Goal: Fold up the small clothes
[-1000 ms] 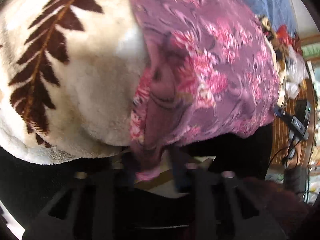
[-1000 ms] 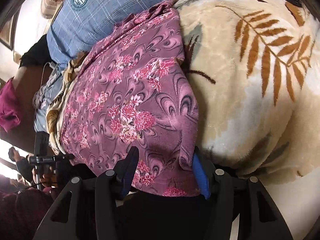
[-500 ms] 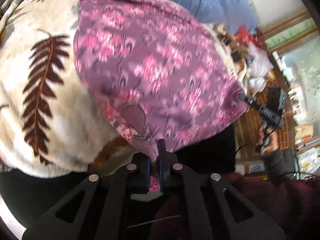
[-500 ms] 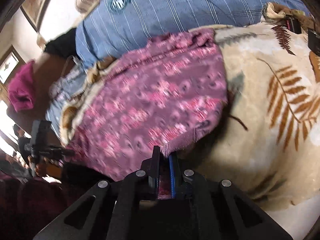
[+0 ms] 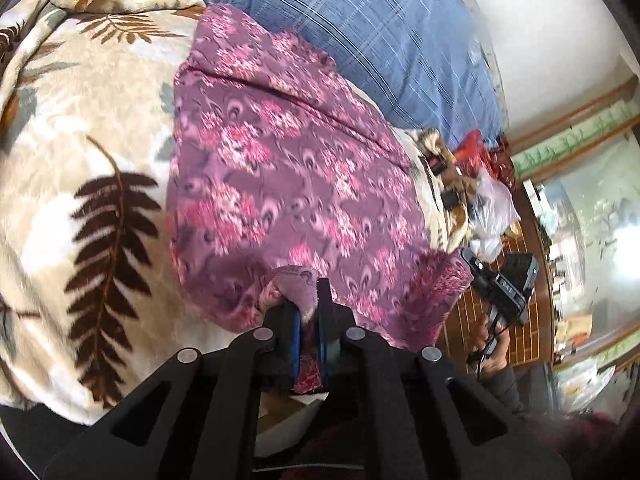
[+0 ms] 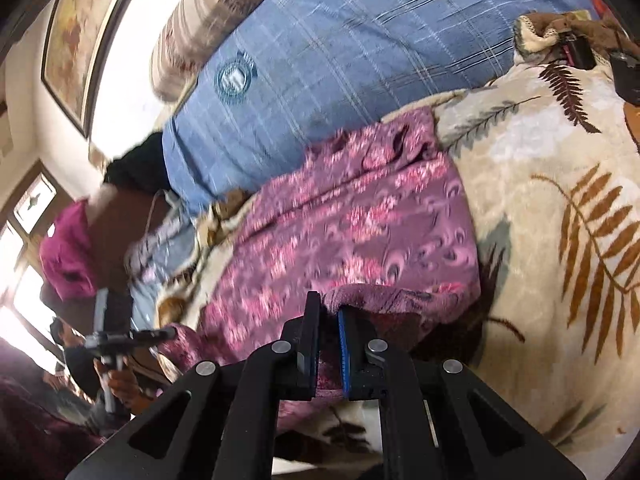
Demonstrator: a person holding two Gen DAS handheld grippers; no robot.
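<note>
A purple garment with pink flowers (image 5: 288, 168) lies spread on a cream blanket with brown fern leaves (image 5: 80, 160). My left gripper (image 5: 308, 300) is shut on the garment's near edge, and a fold of cloth bulges up between its fingers. In the right wrist view the same garment (image 6: 360, 232) lies on the blanket (image 6: 560, 240). My right gripper (image 6: 329, 312) is shut on another near corner of it, lifted a little off the blanket.
A blue checked pillow (image 5: 360, 40) lies behind the garment, also in the right wrist view (image 6: 340, 60). Clutter and a plastic bag (image 5: 488, 204) sit at the bed's far side. The other hand-held gripper (image 6: 120, 336) shows past the bed edge.
Both grippers went from open around the garment's near edge to shut on it. Both then pulled back and up, so the cloth edge lifts and more of the bed shows.
</note>
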